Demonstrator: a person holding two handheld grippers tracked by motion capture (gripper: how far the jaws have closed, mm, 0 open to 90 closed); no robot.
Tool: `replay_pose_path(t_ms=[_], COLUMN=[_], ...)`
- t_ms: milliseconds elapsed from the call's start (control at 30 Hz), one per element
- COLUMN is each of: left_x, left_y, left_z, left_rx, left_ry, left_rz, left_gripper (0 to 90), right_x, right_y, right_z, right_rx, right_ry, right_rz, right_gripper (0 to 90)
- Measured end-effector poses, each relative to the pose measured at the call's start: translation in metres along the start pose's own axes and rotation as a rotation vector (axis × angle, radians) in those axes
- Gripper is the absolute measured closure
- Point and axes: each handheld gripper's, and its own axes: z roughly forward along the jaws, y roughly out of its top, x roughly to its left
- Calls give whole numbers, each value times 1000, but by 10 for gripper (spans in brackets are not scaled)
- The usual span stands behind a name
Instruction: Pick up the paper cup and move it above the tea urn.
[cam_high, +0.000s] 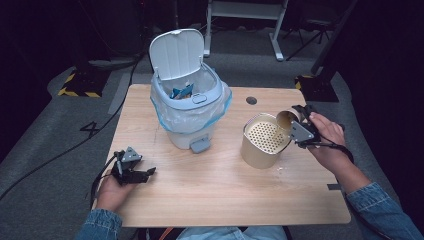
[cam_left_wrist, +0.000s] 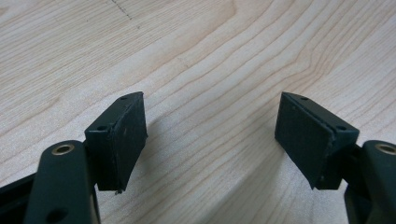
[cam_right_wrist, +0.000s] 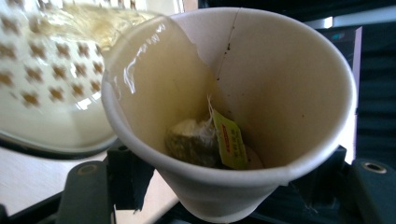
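My right gripper (cam_high: 295, 120) is shut on a white paper cup (cam_high: 286, 119), tilted over a cream metal canister with a perforated strainer top (cam_high: 262, 140). In the right gripper view the paper cup (cam_right_wrist: 233, 107) holds pale tea that pours over its rim onto the strainer (cam_right_wrist: 42, 79), and a wet tea bag with a yellow-green tag (cam_right_wrist: 205, 140) lies inside. My left gripper (cam_high: 145, 173) rests on the wooden table (cam_high: 210, 195) at the front left, open, with bare wood between its pads (cam_left_wrist: 126, 135).
A white and pale-blue pedal bin (cam_high: 187, 100) with its lid up and a clear liner stands at the table's back centre, rubbish inside. A round cable hole (cam_high: 251, 100) sits behind the canister. Desk legs (cam_high: 277, 35) stand on the floor beyond.
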Motion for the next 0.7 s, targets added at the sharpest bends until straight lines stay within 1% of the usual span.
replay_pose_path(t_ms=[67,100,133,167,200,233,300,333,367,433,467,533,567,600,633,667,700], left_x=[0,0,0,0,0,0,0,0,0,0,0,0,0,0,0,0,0], left_y=[0,0,0,0,0,0,0,0,0,0,0,0,0,0,0,0,0], left_z=[0,0,0,0,0,0,0,0,0,0,0,0,0,0,0,0,0], left_rx=[0,0,0,0,0,0,0,0,0,0,0,0,0,0,0,0,0], left_ry=[0,0,0,0,0,0,0,0,0,0,0,0,0,0,0,0,0], left_rz=[-1,0,0,0,0,0,0,0,0,0,0,0,0,0,-1,0,0], left_gripper=[254,255,255,255,255,255,254,254,255,254,254,254,254,254,254,255,254], right_x=[2,4,6,7,9,11,15,17,19,26,30,35,37,38,39,39,39], right_y=[3,6,7,9,11,14,18,21,23,28,30,32,33,34,35,36,37], right_z=[0,0,0,0,0,0,0,1,1,1,2,3,3,4,3,3,2], right_rx=[28,43,49,63,77,99,123,141,155,188,202,214,220,228,234,232,230], right_ry=[-22,-41,-55,-74,-92,-119,-157,-188,-200,-255,-275,-280,-293,-304,-313,-318,-325], right_rz=[-71,-119,-141,-180,-230,-295,-395,-474,-522,-673,-727,-784,-810,-853,-877,-884,-875], right_gripper=[323,323,323,323,323,323,323,323,323,323,323,323,324,323,324,323,324])
